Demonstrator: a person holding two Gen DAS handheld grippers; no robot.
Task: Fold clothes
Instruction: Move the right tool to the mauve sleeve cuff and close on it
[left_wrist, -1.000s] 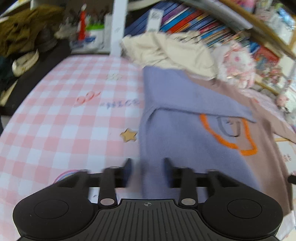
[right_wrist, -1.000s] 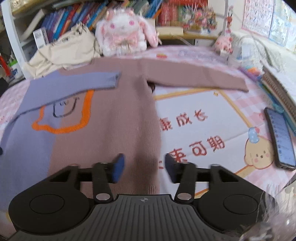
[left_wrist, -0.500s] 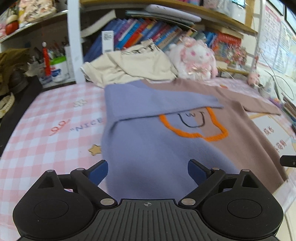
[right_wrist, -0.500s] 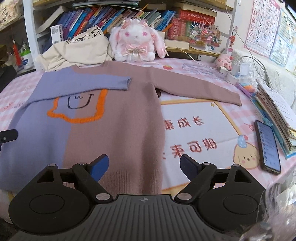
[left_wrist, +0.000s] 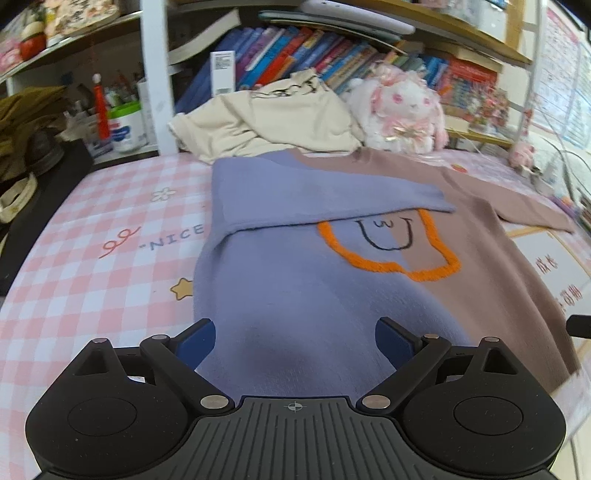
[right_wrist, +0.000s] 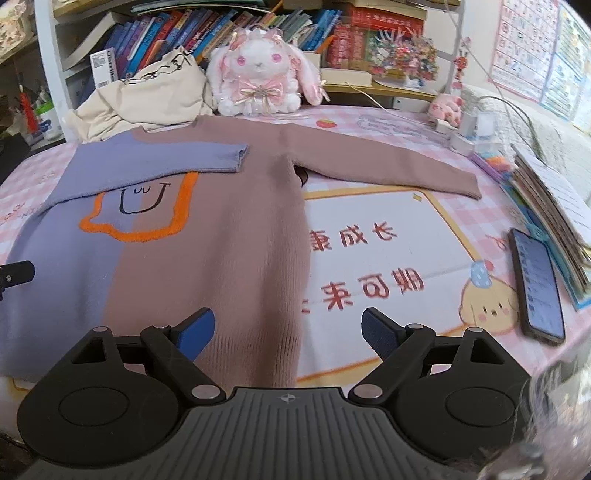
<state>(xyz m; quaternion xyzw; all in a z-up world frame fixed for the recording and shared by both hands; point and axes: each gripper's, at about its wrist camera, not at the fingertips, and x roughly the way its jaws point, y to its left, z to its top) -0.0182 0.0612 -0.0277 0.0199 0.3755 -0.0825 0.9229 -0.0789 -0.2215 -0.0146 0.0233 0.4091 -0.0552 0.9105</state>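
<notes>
The sweater (right_wrist: 207, 236) is lying flat on the desk (left_wrist: 96, 266), front up, with its purple sleeve (left_wrist: 317, 199) already folded across the chest and its brown sleeve (right_wrist: 388, 170) still stretched out to the side toward the phone (right_wrist: 535, 280) and the stack of books (right_wrist: 546, 199).

A second ago both tools were sitting low at the hem with their jaws narrowed over the knit; now both views are taking in the whole garment from a little further back, and the jaws have just been opening. That is reading as a release: the hem has been let go and is resting on the desk, so the purple side looks finished and the brown sleeve is probably the next part to bring in.

The left hand-held gripper (left_wrist: 295, 341) is standing spread wide above the purple lower half of the sweater. Nothing is sitting between its blue pads (left_wrist: 195, 338), and they are pressing on nothing.

The right hand-held gripper (right_wrist: 288, 332) is also spread wide, hovering over the brown hem corner and the printed desk mat (right_wrist: 384, 258) beside it. It is holding nothing, though whether its lower edge is brushing the fabric is hard to judge from this angle.

A cream garment (left_wrist: 280, 122) and a plush rabbit (right_wrist: 262, 77) are sitting just beyond the sweater's collar.
</notes>
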